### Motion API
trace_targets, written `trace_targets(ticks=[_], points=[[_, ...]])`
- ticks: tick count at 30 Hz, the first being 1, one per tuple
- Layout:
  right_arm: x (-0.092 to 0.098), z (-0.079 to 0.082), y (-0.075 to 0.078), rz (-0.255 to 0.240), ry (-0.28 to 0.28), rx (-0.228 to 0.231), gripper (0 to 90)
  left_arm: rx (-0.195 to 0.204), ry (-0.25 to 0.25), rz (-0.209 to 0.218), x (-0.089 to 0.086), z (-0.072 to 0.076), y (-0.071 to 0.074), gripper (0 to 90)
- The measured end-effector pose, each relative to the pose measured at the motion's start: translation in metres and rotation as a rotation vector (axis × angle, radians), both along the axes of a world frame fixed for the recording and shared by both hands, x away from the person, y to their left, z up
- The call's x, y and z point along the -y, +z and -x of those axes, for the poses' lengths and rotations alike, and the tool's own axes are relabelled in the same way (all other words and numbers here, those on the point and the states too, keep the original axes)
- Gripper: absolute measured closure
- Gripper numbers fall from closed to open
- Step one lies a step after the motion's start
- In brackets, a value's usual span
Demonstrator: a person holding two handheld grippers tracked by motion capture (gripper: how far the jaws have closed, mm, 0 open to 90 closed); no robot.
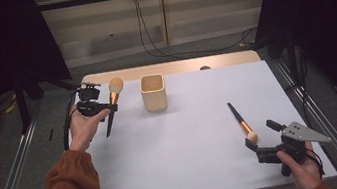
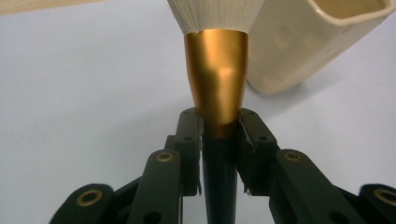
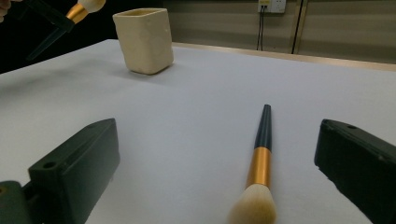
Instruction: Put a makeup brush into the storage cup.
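Note:
My left gripper (image 1: pixel 108 106) is shut on a makeup brush (image 1: pixel 113 100) with a black handle, gold ferrule and cream bristles, held above the table's far left with the bristles up. In the left gripper view the jaws clamp the handle just below the ferrule (image 2: pixel 217 81). A cream square cup (image 1: pixel 153 92) stands a little to its right, also in the left gripper view (image 2: pixel 303 42). A second brush (image 1: pixel 242 122) lies on the white table, bristles toward my right gripper (image 1: pixel 260 133), which is open just before it. The right gripper view has that brush (image 3: pixel 259 170) between the wide jaws, untouched.
The white table top (image 1: pixel 189 142) ends in a wooden strip (image 1: pixel 172 67) at the far edge. Metal rails (image 1: pixel 322 122) run along both sides. Cables (image 1: pixel 160 50) lie on the floor beyond the table, before a wall.

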State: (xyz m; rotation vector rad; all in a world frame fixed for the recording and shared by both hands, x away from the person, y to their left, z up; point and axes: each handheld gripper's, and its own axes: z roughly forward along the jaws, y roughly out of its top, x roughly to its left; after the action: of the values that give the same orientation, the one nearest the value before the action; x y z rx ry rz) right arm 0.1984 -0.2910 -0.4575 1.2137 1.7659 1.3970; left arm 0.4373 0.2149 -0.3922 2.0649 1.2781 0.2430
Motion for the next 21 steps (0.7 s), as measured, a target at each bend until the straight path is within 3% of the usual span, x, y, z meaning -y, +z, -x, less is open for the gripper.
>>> trace_targets(ticks=[2, 11, 21], points=[[0.000, 0.000, 0.000, 0.000, 0.000, 0.001, 0.0, 0.011, 0.002, 0.018, -0.001, 0.001, 0.001, 72.2], [0.000, 0.000, 0.000, -0.001, 0.001, 0.002, 0.0, 0.127, 0.005, 0.073, 0.002, 0.012, 0.006, 72.2], [0.000, 0.000, 0.000, -0.001, 0.000, 0.002, 0.0, 0.285, -0.028, 0.128, 0.004, 0.019, 0.004, 72.1]])
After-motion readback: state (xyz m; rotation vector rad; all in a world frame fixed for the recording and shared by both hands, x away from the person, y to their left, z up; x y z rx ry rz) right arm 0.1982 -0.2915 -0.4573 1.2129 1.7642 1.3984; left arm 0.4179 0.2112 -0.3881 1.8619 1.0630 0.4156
